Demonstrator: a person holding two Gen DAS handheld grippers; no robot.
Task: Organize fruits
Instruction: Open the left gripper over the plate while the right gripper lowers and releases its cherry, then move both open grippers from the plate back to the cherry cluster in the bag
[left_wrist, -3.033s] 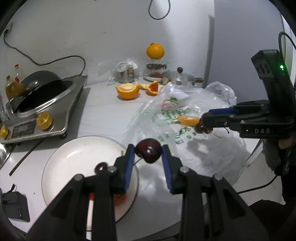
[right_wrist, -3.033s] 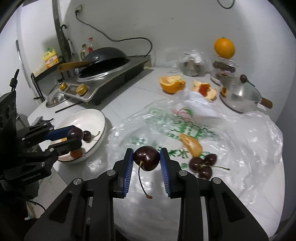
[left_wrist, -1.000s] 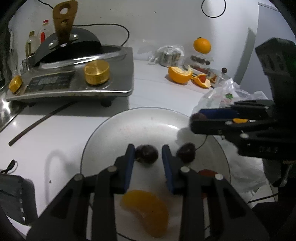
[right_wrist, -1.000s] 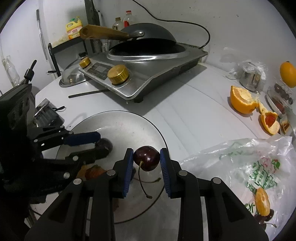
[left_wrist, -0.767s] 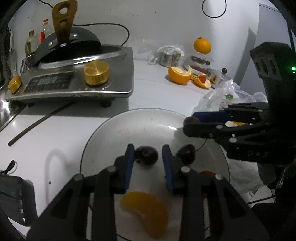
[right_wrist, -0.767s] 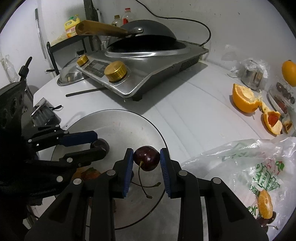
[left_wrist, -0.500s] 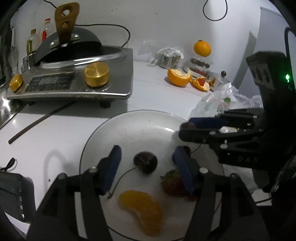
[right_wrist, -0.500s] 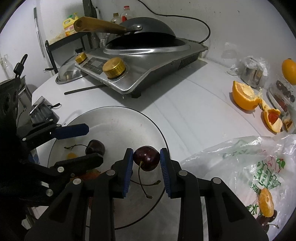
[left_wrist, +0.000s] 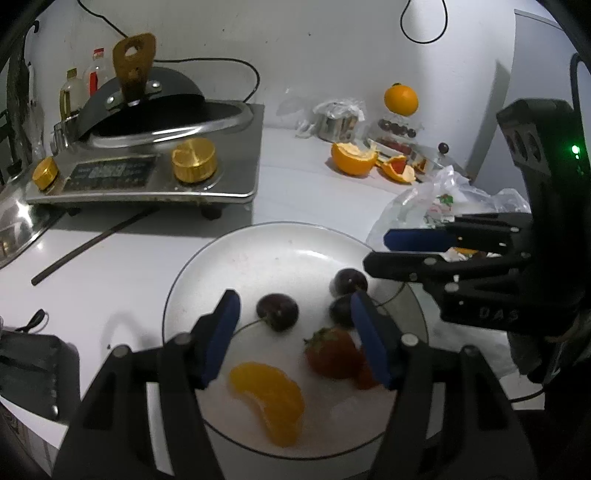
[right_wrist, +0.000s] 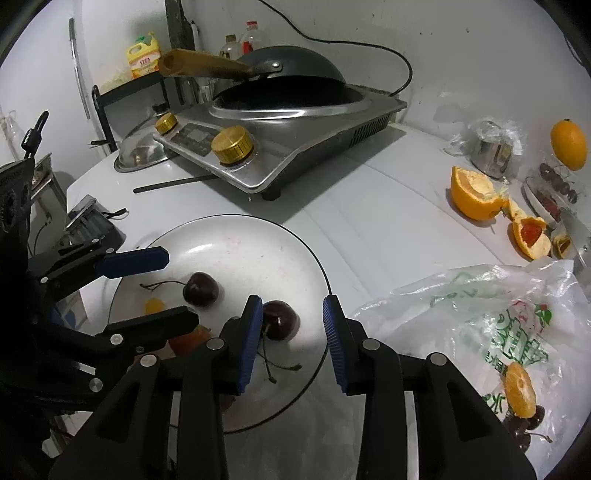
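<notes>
a glossy dark cherry (right_wrist: 279, 319) lies on the round white plate (right_wrist: 236, 236), close against the inner pad of the right gripper (right_wrist: 292, 332), at about 5 o'clock on the plate in the right wrist view; its thin stem trails toward the camera. the right gripper's blue ribbed pads are opening and the far pad stands clear of the fruit, so the cherry is let go. a second cherry (left_wrist: 277, 311) sits near the plate's middle between the spread pads of the left gripper (left_wrist: 295, 321), touched by neither; those jaws are opening too, released. two more cherries (left_wrist: 349, 282) lie at 3 o'clock of it, a bumpy red strawberry (left_wrist: 332, 352) at 5 o'clock, and a smooth orange segment (left_wrist: 271, 400) at 6 o'clock, all on the plate. beyond the plate, at 11 o'clock, a steel cooker (left_wrist: 147, 173) with brass knobs carries a black wok (left_wrist: 147, 99). at 2 o'clock lies a crinkled clear plastic bag (right_wrist: 476, 317), with torn orange halves (right_wrist: 476, 197) past it.
</notes>
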